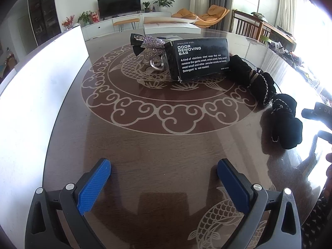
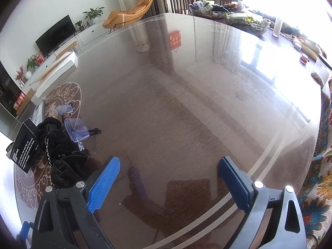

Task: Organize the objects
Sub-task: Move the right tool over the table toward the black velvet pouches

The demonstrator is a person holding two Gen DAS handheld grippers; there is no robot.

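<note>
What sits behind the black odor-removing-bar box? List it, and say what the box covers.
Behind the black box: a rhinestone bow hair clip and a clear curved piece, its identity unclear. The box covers the parts nearest it.

Left tongs and right tongs both gape wide, angled downward, empty

I'm looking at a living rm w/ white walls. Glossy dark wood bench under glass, pale fish-and-cloud pattern, strong glare from bright windows on the right. Far side: TV on a long white cabinet, potted plants, orange lounge chair, wooden chair. Floral rug by the bench edge.
</note>
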